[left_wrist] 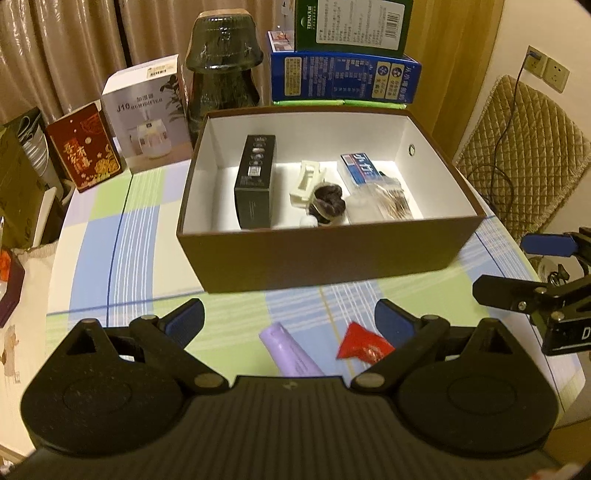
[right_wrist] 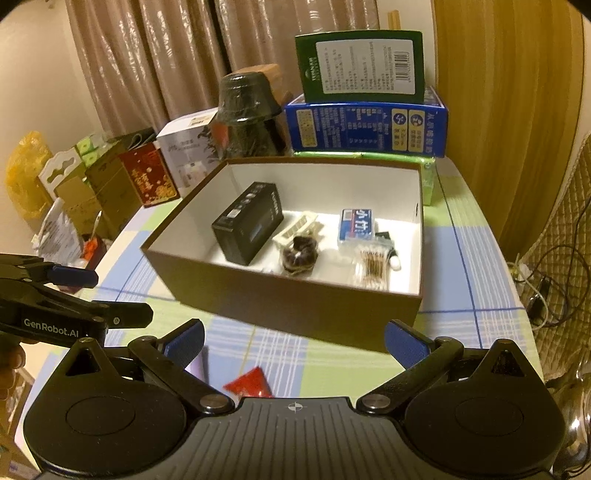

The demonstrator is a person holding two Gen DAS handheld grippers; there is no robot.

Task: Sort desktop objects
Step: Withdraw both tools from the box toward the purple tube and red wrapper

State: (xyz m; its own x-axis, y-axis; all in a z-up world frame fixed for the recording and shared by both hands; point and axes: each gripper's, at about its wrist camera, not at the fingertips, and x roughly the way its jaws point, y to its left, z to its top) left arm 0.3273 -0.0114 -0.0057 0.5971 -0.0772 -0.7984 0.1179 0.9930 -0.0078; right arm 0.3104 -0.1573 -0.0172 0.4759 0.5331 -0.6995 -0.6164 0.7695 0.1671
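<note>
A brown open box (left_wrist: 295,258) (right_wrist: 280,299) stands mid-table. Inside lie a black carton (left_wrist: 256,181) (right_wrist: 247,221), a cream plastic piece (left_wrist: 306,181) (right_wrist: 295,227), a dark hair tie (left_wrist: 328,203) (right_wrist: 299,254), a blue-white packet (left_wrist: 360,170) (right_wrist: 356,223) and a bag of cotton swabs (left_wrist: 388,201) (right_wrist: 373,264). On the cloth in front of the box lie a purple tube (left_wrist: 290,352) (right_wrist: 195,363) and a red sachet (left_wrist: 364,345) (right_wrist: 249,382). My left gripper (left_wrist: 290,319) (right_wrist: 88,295) hangs open above both. My right gripper (right_wrist: 293,338) (left_wrist: 513,271) is open too, empty, just right of the left one.
Behind the box stand a dark glass jar with an upturned bowl (left_wrist: 221,62), a humidifier carton (left_wrist: 147,114), a red carton (left_wrist: 85,151), and stacked blue (left_wrist: 343,77) and green (left_wrist: 354,24) boxes. A quilted chair back (left_wrist: 524,147) and cables sit right of the checked tablecloth (left_wrist: 122,236).
</note>
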